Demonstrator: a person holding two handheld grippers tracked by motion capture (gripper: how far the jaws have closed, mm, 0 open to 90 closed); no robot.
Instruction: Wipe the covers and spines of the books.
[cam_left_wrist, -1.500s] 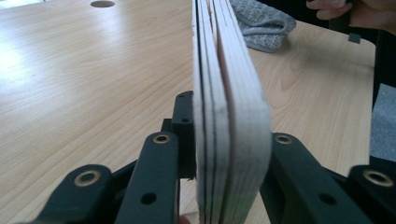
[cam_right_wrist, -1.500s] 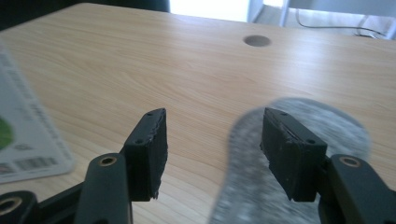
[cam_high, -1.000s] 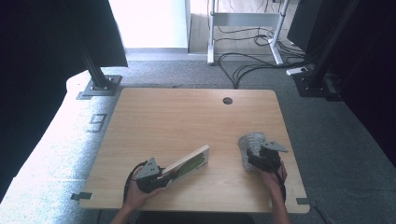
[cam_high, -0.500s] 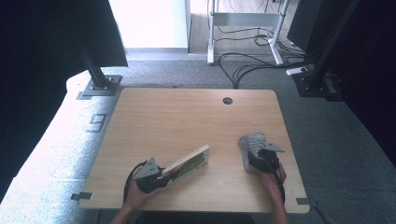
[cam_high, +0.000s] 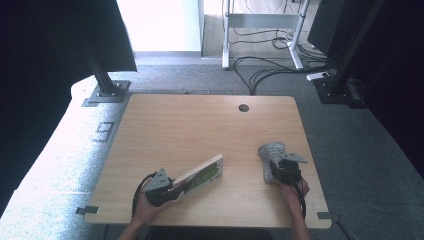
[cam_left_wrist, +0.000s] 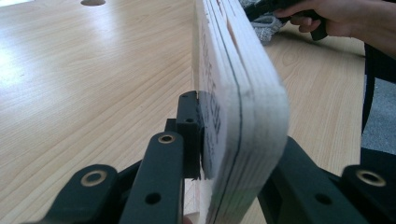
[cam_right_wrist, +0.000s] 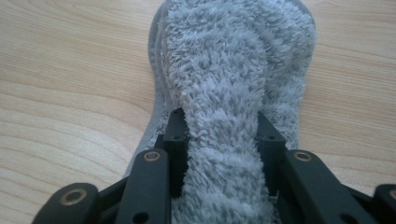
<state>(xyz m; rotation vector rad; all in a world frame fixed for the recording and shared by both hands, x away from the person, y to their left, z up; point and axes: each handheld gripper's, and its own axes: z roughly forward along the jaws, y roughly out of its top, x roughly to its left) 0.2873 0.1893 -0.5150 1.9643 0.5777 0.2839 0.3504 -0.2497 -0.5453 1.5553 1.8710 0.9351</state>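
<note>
A thin book (cam_high: 199, 175) with a green cover and pale page edges is held up off the wooden table (cam_high: 200, 130), tilted, near the front left. My left gripper (cam_high: 174, 187) is shut on its near corner. In the left gripper view the book's (cam_left_wrist: 238, 88) page edge stands upright between the jaws of that gripper (cam_left_wrist: 233, 154). At the front right a grey fluffy cloth (cam_high: 270, 154) lies bunched on the table, and my right gripper (cam_high: 279, 167) is shut on its near end. In the right gripper view a fold of the cloth (cam_right_wrist: 233, 70) is pinched in this gripper (cam_right_wrist: 222, 140).
A round cable hole (cam_high: 243, 107) sits near the table's far edge. Beyond the table are grey carpet, loose cables (cam_high: 270, 67) and a black stand base (cam_high: 106, 92). The other hand (cam_left_wrist: 345, 18) with its gripper and the cloth shows at the top right of the left gripper view.
</note>
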